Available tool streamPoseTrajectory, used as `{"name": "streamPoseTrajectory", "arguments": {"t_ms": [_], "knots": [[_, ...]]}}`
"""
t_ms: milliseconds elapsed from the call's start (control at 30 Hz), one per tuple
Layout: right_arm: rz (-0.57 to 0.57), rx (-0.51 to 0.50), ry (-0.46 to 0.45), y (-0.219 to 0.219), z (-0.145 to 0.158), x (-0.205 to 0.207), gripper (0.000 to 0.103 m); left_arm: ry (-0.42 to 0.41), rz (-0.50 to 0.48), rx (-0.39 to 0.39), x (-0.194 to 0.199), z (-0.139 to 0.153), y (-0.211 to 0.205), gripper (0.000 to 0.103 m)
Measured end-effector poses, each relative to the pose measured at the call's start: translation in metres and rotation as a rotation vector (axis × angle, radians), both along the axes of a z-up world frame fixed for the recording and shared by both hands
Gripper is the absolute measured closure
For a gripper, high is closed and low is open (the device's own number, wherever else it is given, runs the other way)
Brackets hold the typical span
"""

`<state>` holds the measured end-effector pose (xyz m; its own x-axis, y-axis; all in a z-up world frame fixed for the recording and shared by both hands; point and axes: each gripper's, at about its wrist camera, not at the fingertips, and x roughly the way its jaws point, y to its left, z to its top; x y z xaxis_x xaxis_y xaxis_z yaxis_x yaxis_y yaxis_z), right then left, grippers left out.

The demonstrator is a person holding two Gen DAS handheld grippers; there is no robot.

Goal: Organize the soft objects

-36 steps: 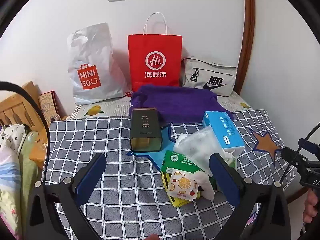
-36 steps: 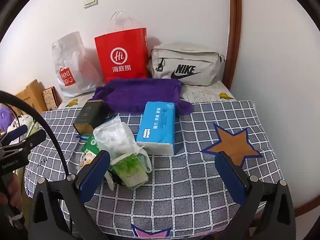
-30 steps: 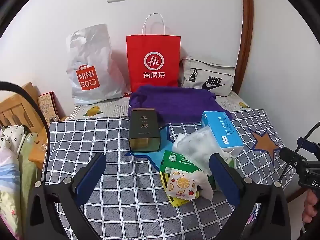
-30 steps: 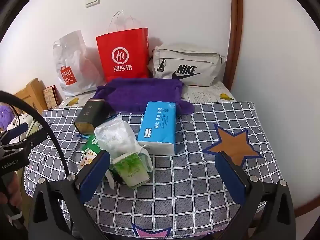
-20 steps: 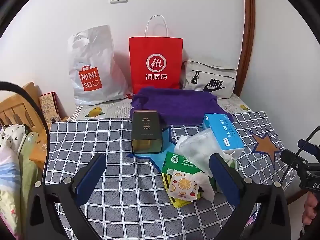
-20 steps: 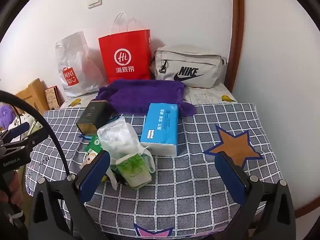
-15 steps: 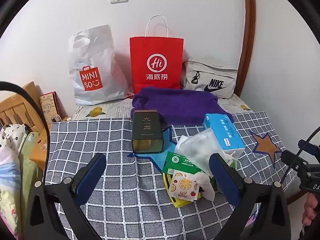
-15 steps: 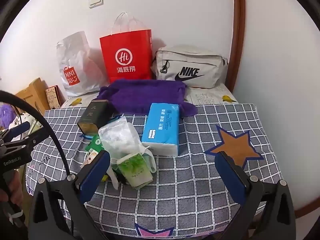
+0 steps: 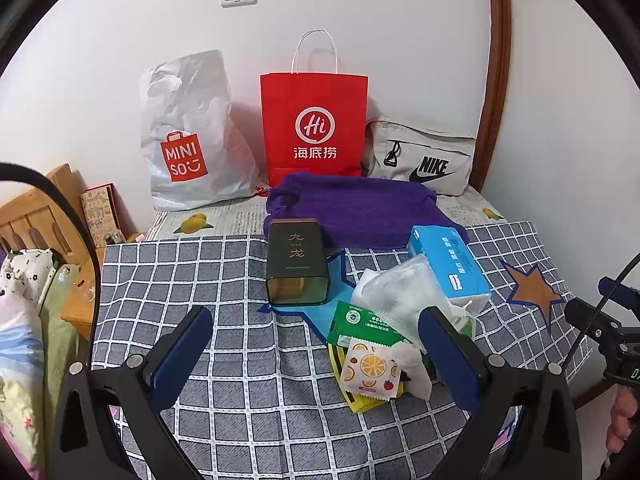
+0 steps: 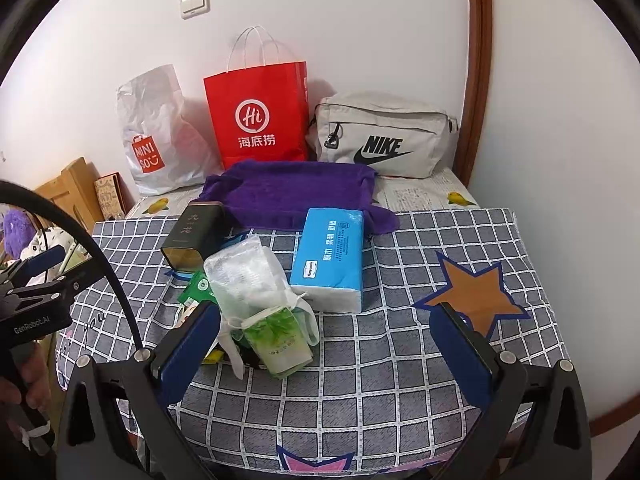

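1. Grey-checked tablecloth (image 9: 168, 272) fills the left wrist view. Left gripper (image 9: 316, 356) hovers over its near edge, jaws spread wide, nothing between them.
2. Same view, soft items: purple towel (image 9: 360, 208) lies folded at the back of the cloth, its front edge touching the dark tea tin (image 9: 297, 268) and the blue tissue pack (image 9: 448, 260).
3. Clear plastic bag (image 9: 400, 292) sits just in front of the tissue pack, partly behind the right finger. Green packet (image 9: 360, 326) and fruit-print wipes pack (image 9: 372, 368) overlap below it.
4. Against the wall: white MINISO bag (image 9: 188, 132), red paper bag (image 9: 314, 128), beige Nike pouch (image 9: 424, 158), left to right, all upright behind the towel.
5. Right edge of this view: part of the other gripper's frame and a bit of a hand (image 9: 622, 420).
6. Right wrist view: right gripper (image 10: 332, 348) also wide open and empty, over the cloth's near edge.
7. Clear bag (image 10: 248, 276) here sits on a green-printed tissue pack (image 10: 280, 344), just beside the left finger. Blue tissue pack (image 10: 330, 256) touches the bag on its right; towel (image 10: 296, 192) behind it; tin (image 10: 194, 236) to the left.
8. Brown star patch (image 10: 474, 296) on the cloth, well apart from the pile. Left edge: the left gripper's body with a hand (image 10: 24, 384) on it.
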<state>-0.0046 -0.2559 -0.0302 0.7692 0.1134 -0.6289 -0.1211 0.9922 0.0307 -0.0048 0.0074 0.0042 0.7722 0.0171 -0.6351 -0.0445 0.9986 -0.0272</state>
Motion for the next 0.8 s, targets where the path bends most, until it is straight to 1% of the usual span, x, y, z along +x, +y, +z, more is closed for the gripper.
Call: {"name": "streamPoseTrajectory", "arguments": {"t_ms": [800], "knots": [[0.005, 0.006, -0.005, 0.0006, 0.0035, -0.0034, 0.0, 0.005, -0.01, 0.016, -0.0029, -0.0026, -0.0028, 0.0]]}}
